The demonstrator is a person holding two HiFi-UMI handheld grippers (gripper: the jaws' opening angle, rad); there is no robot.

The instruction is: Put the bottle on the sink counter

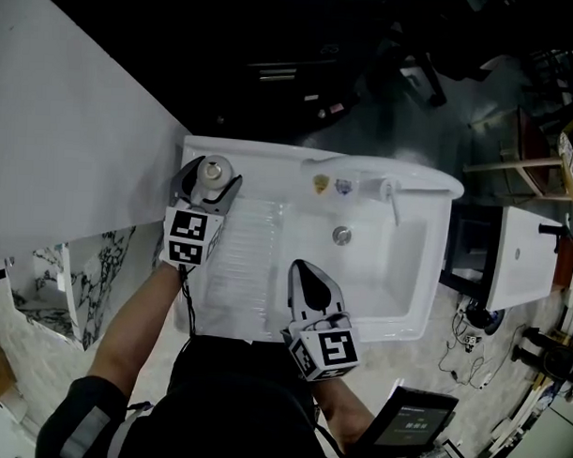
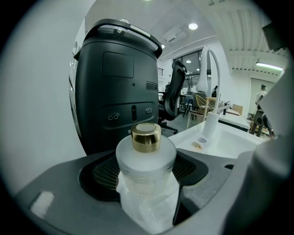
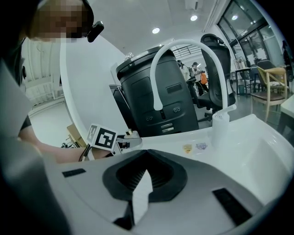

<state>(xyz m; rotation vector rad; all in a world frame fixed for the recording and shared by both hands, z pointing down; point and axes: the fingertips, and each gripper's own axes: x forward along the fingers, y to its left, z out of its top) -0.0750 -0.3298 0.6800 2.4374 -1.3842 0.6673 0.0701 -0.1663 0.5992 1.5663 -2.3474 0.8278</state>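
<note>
- Left tool (image 1: pixel 211 177) is up at the far left corner of the white sink (image 1: pixel 425 303), its jaws clamped on either side of the bottle (image 1: pixel 214 168).
- In the left gripper view the bottle (image 2: pixel 146 174) stands upright between the jaws: frosted clear body, gold cap (image 2: pixel 146 137) on top.
- The bottle is over the flat bench corner of the sink unit, just beyond the ribbed drainboard (image 1: pixel 243 259). Whether its base touches the bench I cannot tell.
- Right tool (image 1: pixel 308 276) hangs over the near edge of the sink, between drainboard and basin, well apart from the bottle.
- In the right gripper view the right tool (image 3: pixel 142 183) has its jaws together, with nothing gripped, only a thin pale sliver showing between them.
- The white faucet (image 3: pixel 183 50) arches up at the back of the basin, and two small stickers (image 1: pixel 330 185) lie beside its base.
- The drain (image 1: pixel 341 236) sits in the basin floor near the back wall.
- A tall black machine (image 2: pixel 117 82) stands behind the sink, right beyond the bottle in the left gripper view.
- The person's left forearm (image 1: pixel 138 321) reaches forward along the left side of the sink.
</note>
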